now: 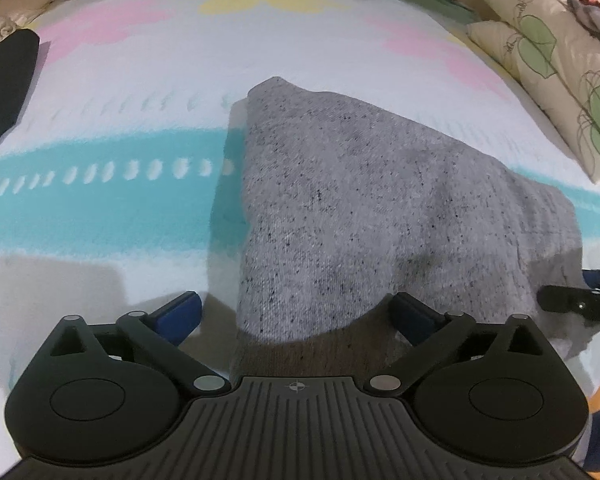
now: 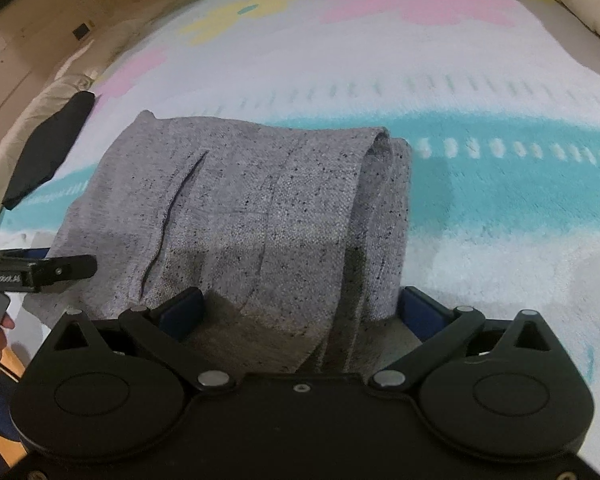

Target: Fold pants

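Grey speckled pants, folded into a thick bundle, lie on a bed blanket w/ teal stripe & pink/yellow flowers. Left tool spread wide, blue pads either side of the bundle's near edge, cloth between them but not pinched. Right tool likewise released, straddling the near end of the folded stack; pocket slit visible on top. A dark garment sits far left, well apart. Leaf-print pillows along the right edge.
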Demonstrator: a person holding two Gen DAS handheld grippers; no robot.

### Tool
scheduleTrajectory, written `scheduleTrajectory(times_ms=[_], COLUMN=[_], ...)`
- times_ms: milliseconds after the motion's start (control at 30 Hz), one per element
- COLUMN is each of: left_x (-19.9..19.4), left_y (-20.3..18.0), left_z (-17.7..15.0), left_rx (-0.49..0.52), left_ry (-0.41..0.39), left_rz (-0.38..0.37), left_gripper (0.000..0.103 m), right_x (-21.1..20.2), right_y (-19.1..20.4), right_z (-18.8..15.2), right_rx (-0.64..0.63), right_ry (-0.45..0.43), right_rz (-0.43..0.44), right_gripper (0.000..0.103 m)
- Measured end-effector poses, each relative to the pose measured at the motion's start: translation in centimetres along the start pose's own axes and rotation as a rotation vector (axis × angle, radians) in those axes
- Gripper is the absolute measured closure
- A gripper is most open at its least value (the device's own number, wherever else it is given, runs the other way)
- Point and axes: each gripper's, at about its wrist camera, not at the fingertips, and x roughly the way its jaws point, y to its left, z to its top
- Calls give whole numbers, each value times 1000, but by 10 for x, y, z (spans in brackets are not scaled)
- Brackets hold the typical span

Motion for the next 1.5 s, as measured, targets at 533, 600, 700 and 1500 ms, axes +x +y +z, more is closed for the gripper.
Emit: scheduleTrajectory(times_ms=[533,600,700,1500], left_x=[19,23,25,7], left_y=[-11,-13,-14,-5], left_z=[23,26,28,31], left_rx=[61,77,82,34], left_ry=[-23,-28,-28,-105], left_rz=[-88,-105,-126,-134], left_gripper=[1,0,0,82], right_x=[3,4,5,17], right_y=[-7,-9,-16,-22], right_z=[4,6,9,34], right_rx=[14,30,68,145], right_ry=[-46,-54,-67,-10], right_rz=[74,100,156,263], right_gripper=[0,0,0,55])
